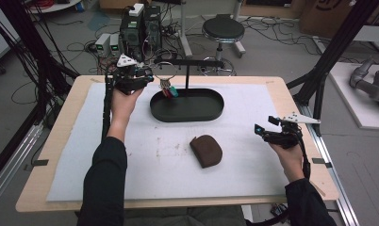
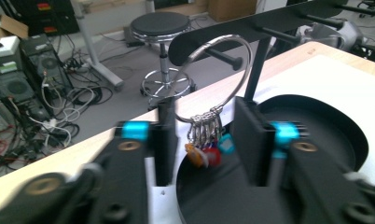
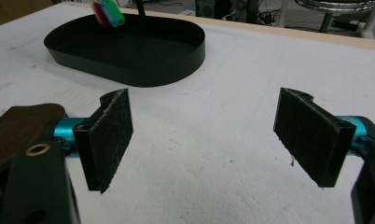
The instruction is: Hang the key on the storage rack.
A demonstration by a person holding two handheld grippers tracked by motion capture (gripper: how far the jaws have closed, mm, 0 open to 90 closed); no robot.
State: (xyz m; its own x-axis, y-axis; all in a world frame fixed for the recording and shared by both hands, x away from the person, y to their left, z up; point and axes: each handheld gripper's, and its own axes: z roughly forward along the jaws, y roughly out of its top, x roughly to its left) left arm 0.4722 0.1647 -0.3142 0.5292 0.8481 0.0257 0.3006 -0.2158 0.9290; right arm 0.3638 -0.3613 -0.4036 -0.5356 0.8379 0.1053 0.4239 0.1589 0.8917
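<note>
Tabletop (image 1: 51,155) first, under its white mat, then the black oval tray (image 1: 216,110) standing just ahead and to the right of the left tool (image 1: 141,75). A rack post rises from the tray's far side and carries a horizontal bar with pegs (image 2: 225,57). In the left gripper view the big metal key ring (image 2: 237,77) hangs on one of those pegs, its bunch of small rings and coloured tags (image 2: 209,151) dangling over the tray between the left tool's jaws. Those jaws stand apart, one on each side of the bunch, and neither pad seems to press on it.

The ring looks hung, so the step in hand is, I'd judge, the letting go. To do it well, the left tool should draw straight back along its own line, jaws kept wide, so no pad catches a tag and drags the ring off the peg. A slow retreat should also spare the bunch a swing.

The right tool (image 1: 272,129) waits well off to the side above the mat, jaws wide and empty, with a brown pouch (image 1: 206,150) lying just to its left.
</note>
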